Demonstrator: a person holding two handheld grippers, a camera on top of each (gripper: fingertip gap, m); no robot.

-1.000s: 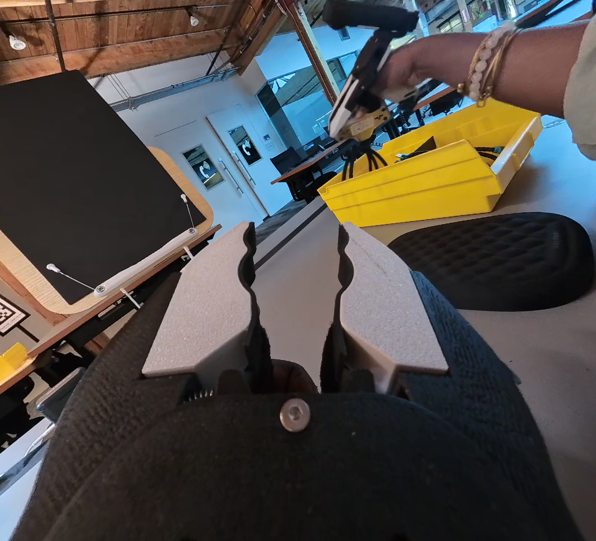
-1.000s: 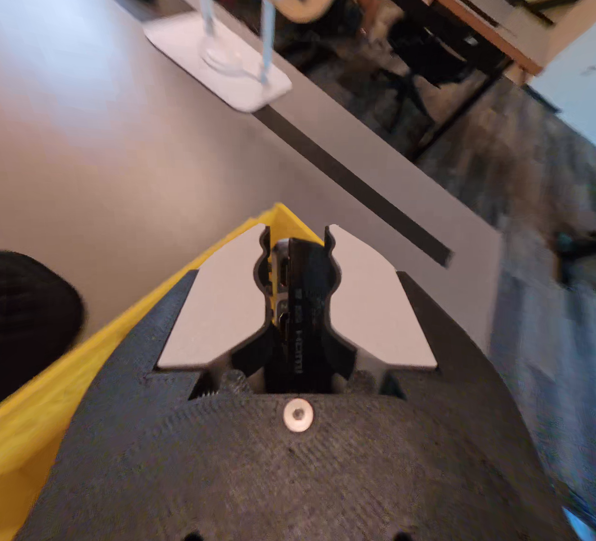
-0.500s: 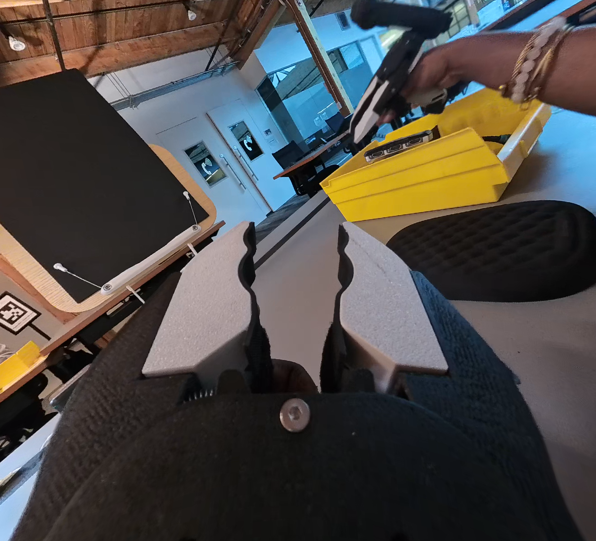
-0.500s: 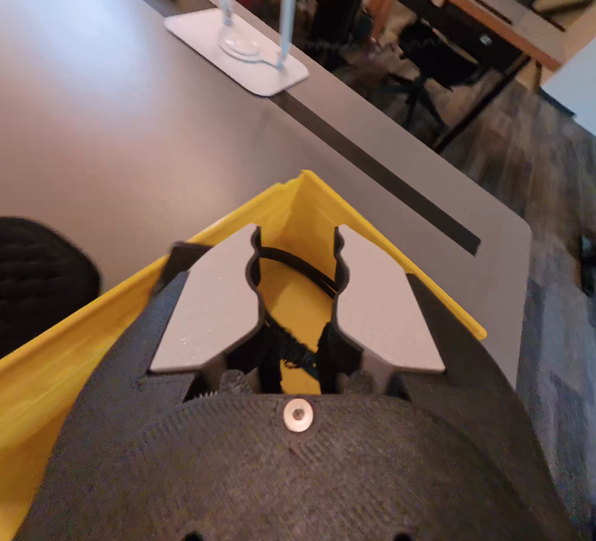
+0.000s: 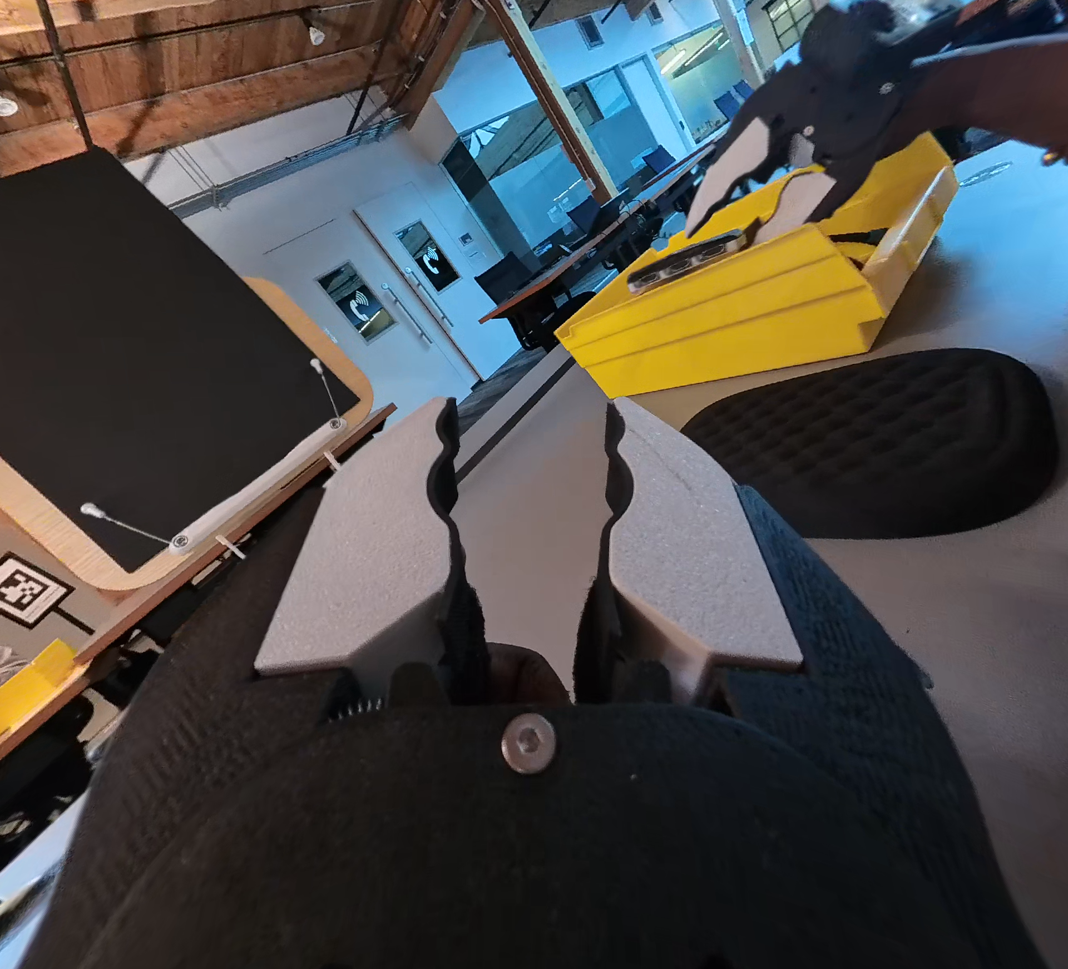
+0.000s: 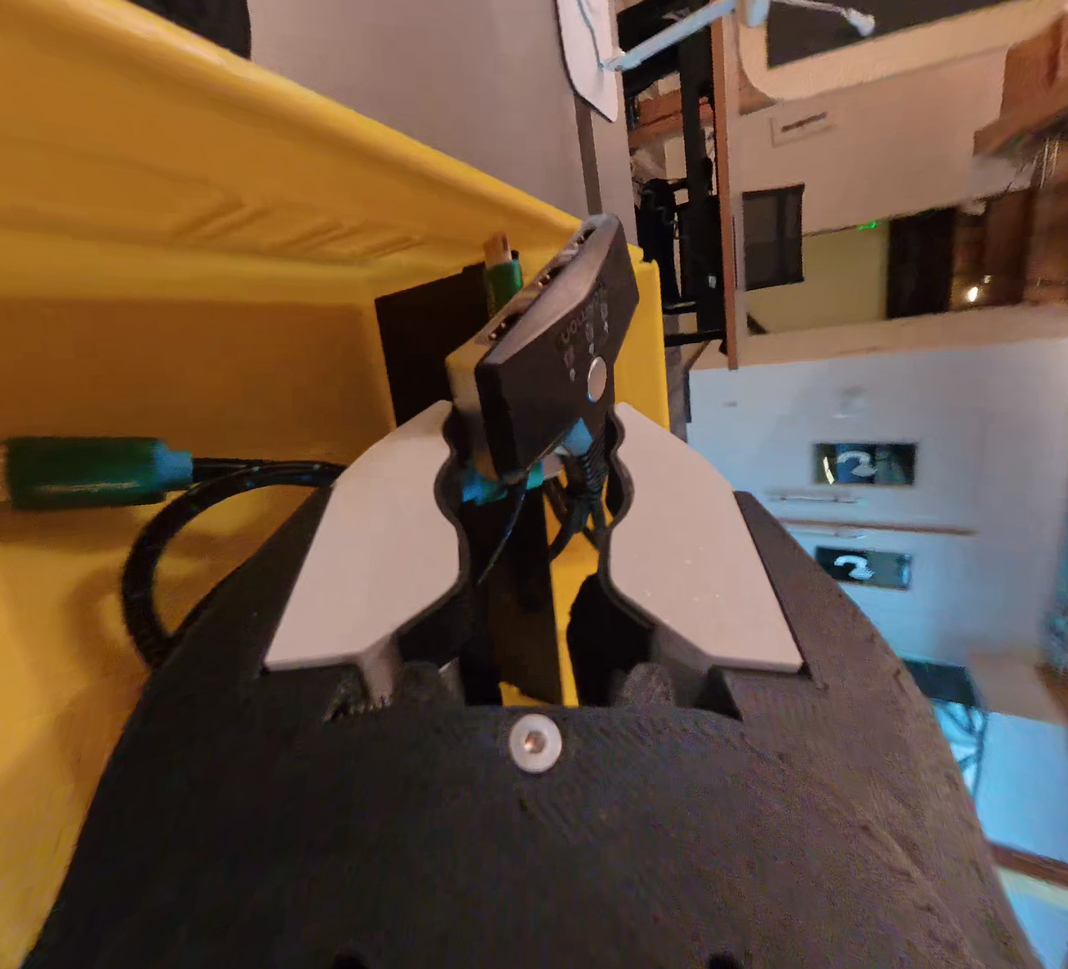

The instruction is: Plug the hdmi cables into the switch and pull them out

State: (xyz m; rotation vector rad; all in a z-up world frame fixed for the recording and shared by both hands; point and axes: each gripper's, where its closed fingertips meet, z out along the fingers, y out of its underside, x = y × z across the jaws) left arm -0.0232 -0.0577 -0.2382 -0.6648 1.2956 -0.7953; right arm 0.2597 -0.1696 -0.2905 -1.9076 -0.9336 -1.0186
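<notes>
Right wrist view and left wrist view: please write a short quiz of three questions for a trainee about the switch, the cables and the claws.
1. True or false: the left claw holds a cable.
2. The switch leans at a corner of: A) the yellow bin; B) a cardboard box; C) a drawer.
3. What colour is the cable plug lying in the bin?

Key: 1 false, its jaws are apart and empty; 2 A; 3 green.
</notes>
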